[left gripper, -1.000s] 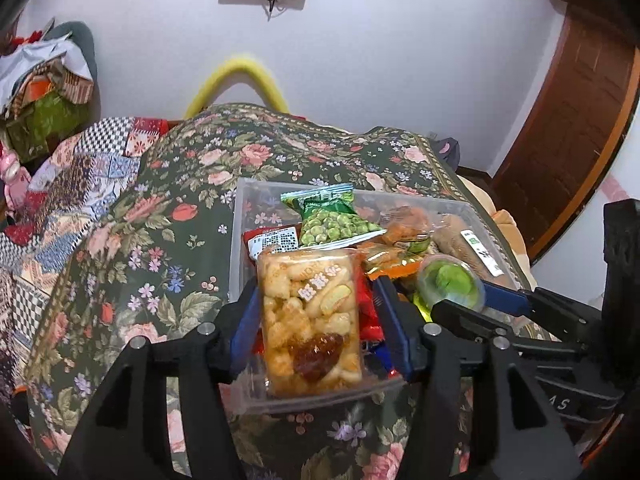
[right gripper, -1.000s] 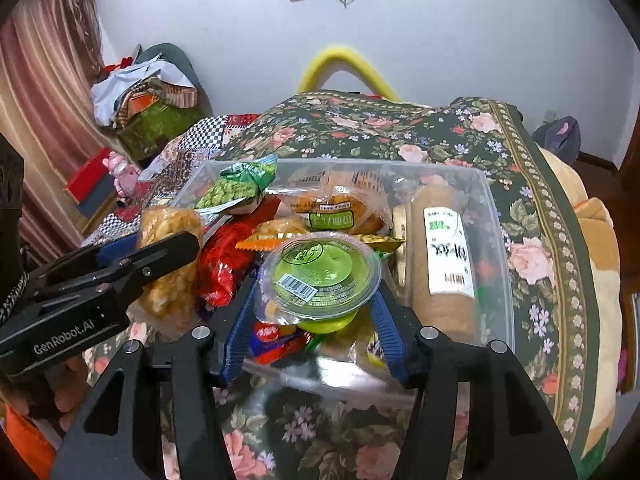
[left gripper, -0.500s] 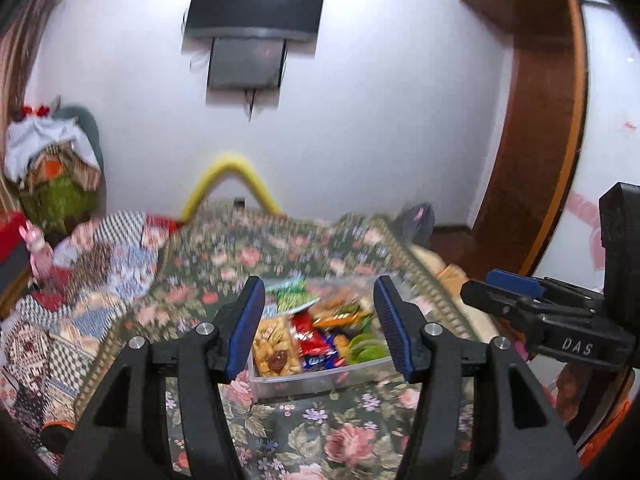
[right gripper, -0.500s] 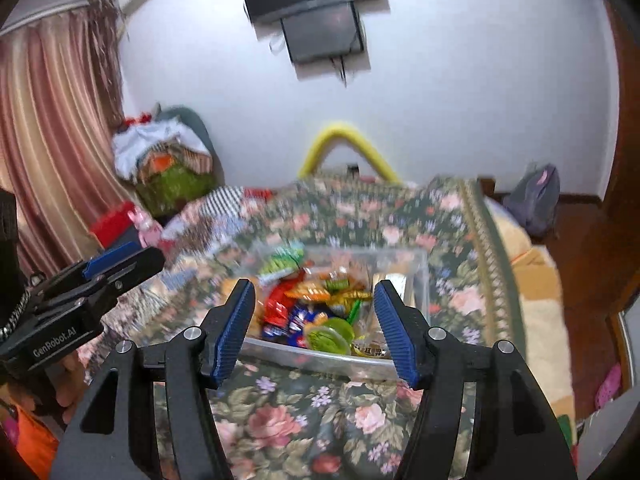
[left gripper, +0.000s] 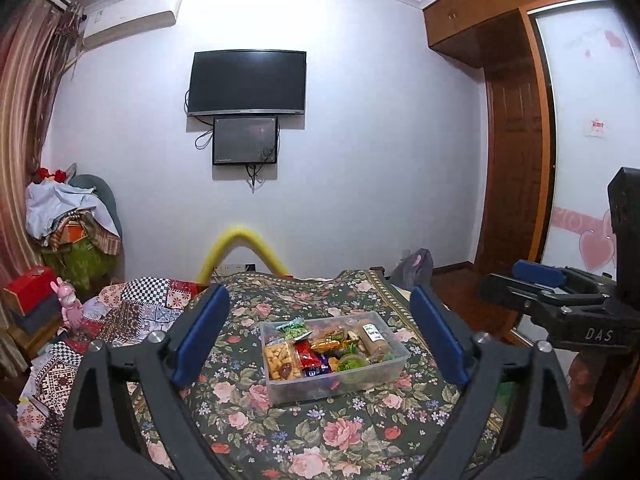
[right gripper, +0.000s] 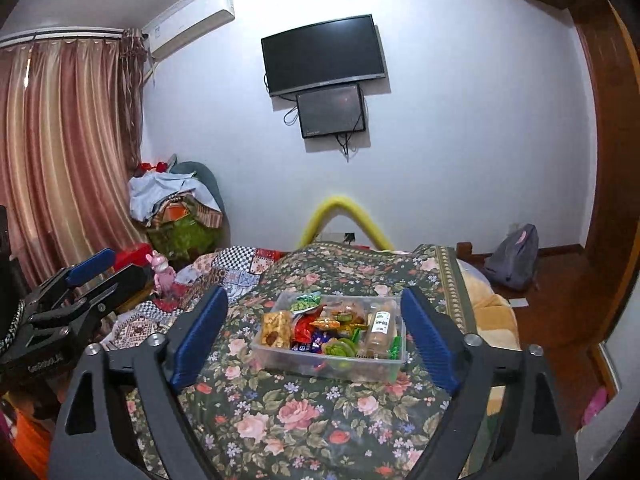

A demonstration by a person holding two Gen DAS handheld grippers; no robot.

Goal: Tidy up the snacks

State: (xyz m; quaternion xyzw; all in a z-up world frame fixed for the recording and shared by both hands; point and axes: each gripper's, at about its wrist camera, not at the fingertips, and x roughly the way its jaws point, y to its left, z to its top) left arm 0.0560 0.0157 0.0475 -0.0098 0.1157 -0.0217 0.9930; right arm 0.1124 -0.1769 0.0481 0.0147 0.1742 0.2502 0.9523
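Your left gripper [left gripper: 320, 336] hangs above the near end of the bed with its jaws spread wide; they have just been opening, and nothing sits between the blue pads [left gripper: 202, 336], only the view down onto the bedspread. Your right gripper [right gripper: 316, 332] is in the same state, jaws parted wide after just opening, with nothing pinched. Each one shows at the edge of the other's camera: the right at the right margin of the left wrist view, the left at the left margin of the right wrist view. The clear plastic container [left gripper: 394, 364] rests on the floral bedspread [left gripper: 256, 404], well apart from both grippers and framed between each pair of fingers. The snacks lie inside it: a pack of rice crackers [left gripper: 282, 362] along its left side, a green pea packet [left gripper: 296, 328] at the far left corner, red wrappers [left gripper: 308, 356] beside the crackers, a round green-lidded cup [left gripper: 350, 362] toward the near wall, and a tan cylindrical pack with a white label [left gripper: 374, 338] along the right side. In the right wrist view the container [right gripper: 280, 356] shows the same order. Beyond the bed, a television [left gripper: 248, 82] hangs on the wall above a smaller screen [left gripper: 245, 140], and a yellow foam arch [left gripper: 240, 248] rises at the bed's far end.
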